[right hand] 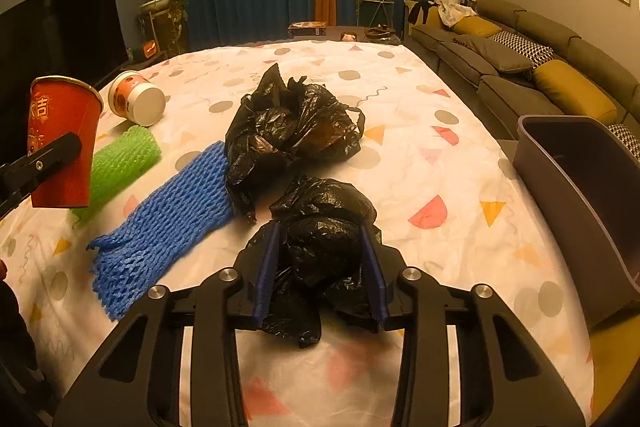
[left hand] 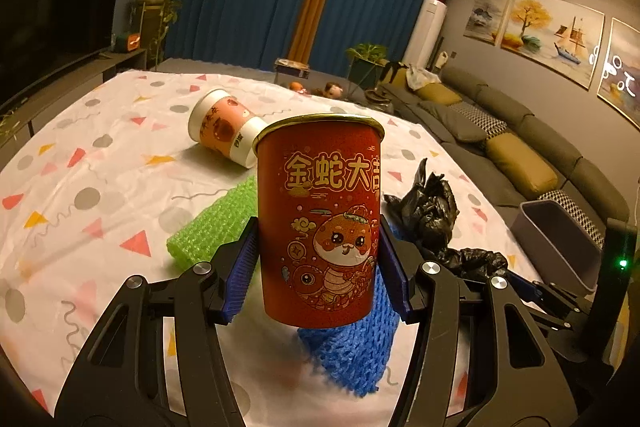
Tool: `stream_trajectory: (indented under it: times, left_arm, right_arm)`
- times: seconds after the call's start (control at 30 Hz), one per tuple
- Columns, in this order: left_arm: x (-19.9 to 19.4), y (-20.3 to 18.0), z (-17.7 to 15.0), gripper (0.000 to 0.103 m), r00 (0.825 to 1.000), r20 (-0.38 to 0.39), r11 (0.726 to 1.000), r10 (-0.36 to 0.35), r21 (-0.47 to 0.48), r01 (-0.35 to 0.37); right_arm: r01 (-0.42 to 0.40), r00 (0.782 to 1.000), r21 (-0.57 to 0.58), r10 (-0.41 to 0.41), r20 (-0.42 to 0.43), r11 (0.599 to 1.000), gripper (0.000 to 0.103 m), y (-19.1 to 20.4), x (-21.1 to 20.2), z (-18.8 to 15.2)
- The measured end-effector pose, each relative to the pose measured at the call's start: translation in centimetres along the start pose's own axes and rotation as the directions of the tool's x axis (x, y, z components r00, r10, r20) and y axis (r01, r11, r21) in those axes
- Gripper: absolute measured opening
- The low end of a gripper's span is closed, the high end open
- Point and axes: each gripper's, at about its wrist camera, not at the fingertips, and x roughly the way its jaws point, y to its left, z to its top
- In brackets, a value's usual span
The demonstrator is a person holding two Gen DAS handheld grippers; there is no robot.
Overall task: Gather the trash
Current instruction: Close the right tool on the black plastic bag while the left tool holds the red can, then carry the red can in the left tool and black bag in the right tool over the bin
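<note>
My left gripper (left hand: 318, 267) is shut on a red paper cup (left hand: 320, 219) and holds it upright above the table; the cup also shows at the left of the right wrist view (right hand: 60, 139). My right gripper (right hand: 322, 275) is shut on a small crumpled black plastic bag (right hand: 324, 227) that rests on the tablecloth. A larger black bag (right hand: 292, 123) lies just beyond it. A blue foam net (right hand: 168, 219), a green foam net (right hand: 120, 159) and a pink-and-white cup (right hand: 138, 99) on its side lie to the left.
A grey bin (right hand: 580, 195) stands at the table's right edge, open at the top. The table is covered with a white patterned cloth (right hand: 440, 167). A sofa (right hand: 540, 67) runs along the right wall and a TV (right hand: 60, 27) stands at the left.
</note>
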Motion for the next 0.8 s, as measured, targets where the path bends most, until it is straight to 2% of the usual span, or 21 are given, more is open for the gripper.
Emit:
stream_trajectory:
  times: [0.13, 0.47, 0.63, 0.8]
  left_arm:
    - [-0.2, 0.0, -0.3, 0.055, 1.000, 0.003, 1.000, -0.008, 0.002, 0.008]
    - [-2.0, -1.1, -1.3, 0.055, 1.000, 0.012, 0.999, -0.011, 0.044, 0.010]
    - [-4.3, -3.3, -2.7, 0.055, 0.999, 0.026, 0.996, -0.026, 0.082, 0.024]
    - [-5.6, -5.6, -4.0, 0.055, 0.998, 0.009, 0.994, -0.061, 0.096, 0.060]
  right_arm:
    - [0.011, 1.000, -0.009, -0.011, 0.023, 1.000, 0.034, 0.2, -0.4, 0.0]
    - [0.026, 0.989, 0.005, -0.027, 0.142, 1.000, 0.033, -0.2, -4.0, -1.5]
    - [0.026, 0.982, 0.007, -0.026, 0.188, 1.000, 0.033, -1.0, -6.5, -2.7]
    - [0.013, 0.972, 0.023, -0.018, 0.233, 1.000, 0.033, -2.3, -9.0, -3.3]
